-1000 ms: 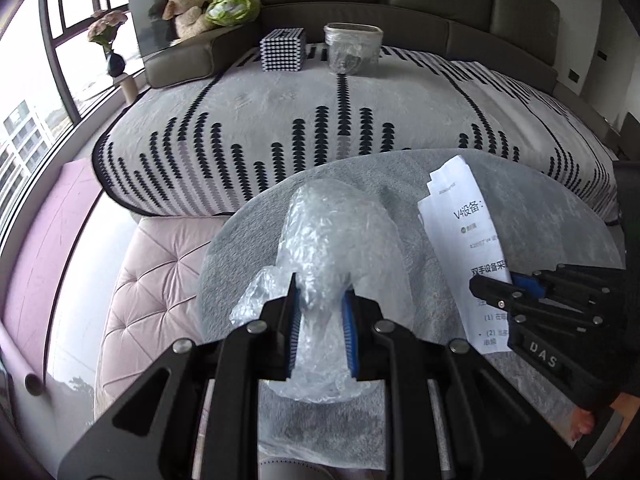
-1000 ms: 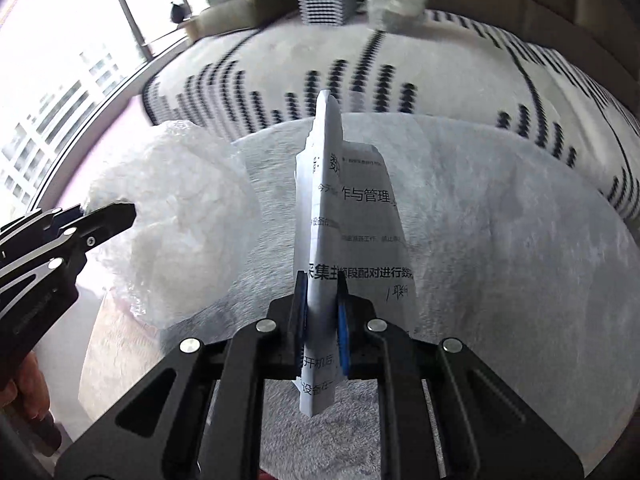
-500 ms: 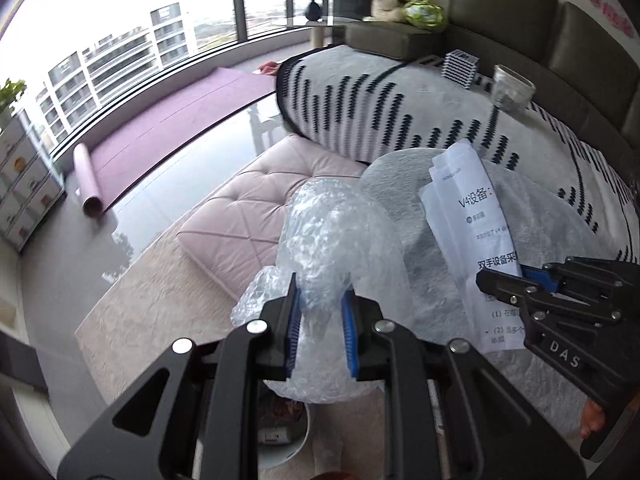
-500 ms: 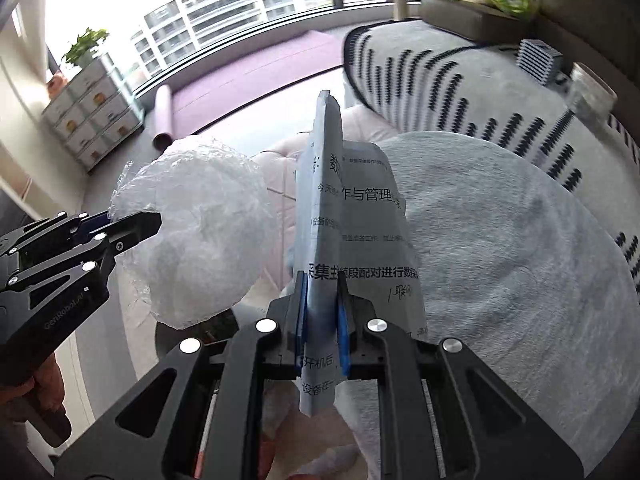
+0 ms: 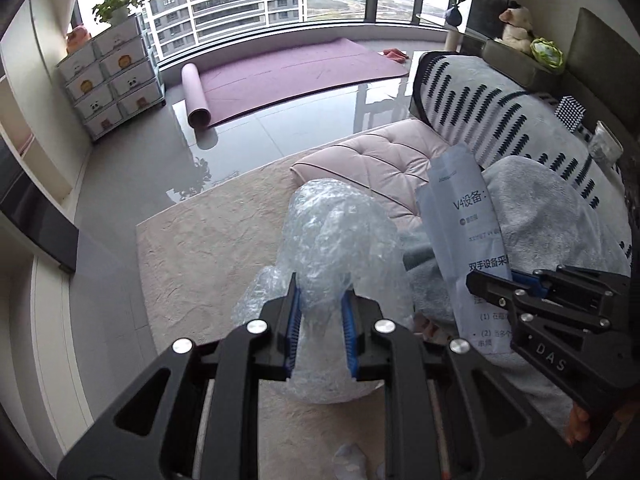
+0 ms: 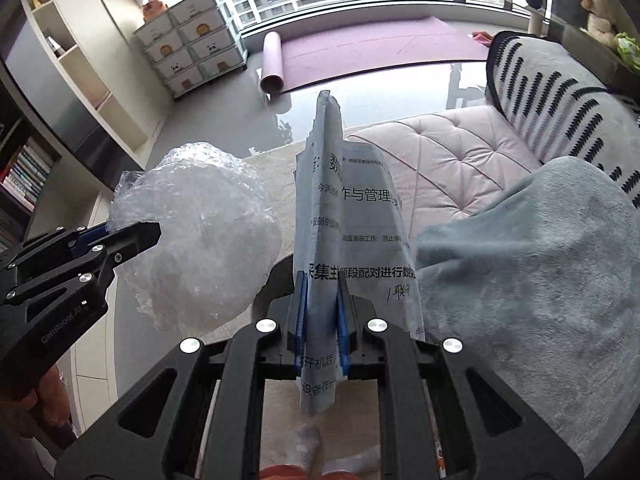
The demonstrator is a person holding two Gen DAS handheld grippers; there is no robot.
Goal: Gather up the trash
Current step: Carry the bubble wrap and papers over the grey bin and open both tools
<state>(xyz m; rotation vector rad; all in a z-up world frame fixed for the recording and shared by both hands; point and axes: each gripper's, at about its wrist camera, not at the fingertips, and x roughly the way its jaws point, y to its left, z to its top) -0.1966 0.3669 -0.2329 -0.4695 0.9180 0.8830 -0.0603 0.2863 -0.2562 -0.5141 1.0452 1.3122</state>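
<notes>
A crumpled wad of clear bubble wrap is clamped between the blue pads of my left gripper, held in the air above the beige rug. The same bubble wrap shows at the left of the right wrist view, with the left gripper on it. My right gripper is shut on a folded printed paper sheet that stands up between its pads. That paper sheet and the right gripper appear at the right of the left wrist view.
A grey fleece-covered round table lies at the right, a pink tufted cushion beyond it and a patterned sofa blanket behind. A purple mat, a drawer unit and glossy floor lie toward the window. Something white lies low between the fingers.
Both grippers have swung left, off the grey table and out over the rug and floor, each keeping its hold. The view has turned from the sofa toward the window.
</notes>
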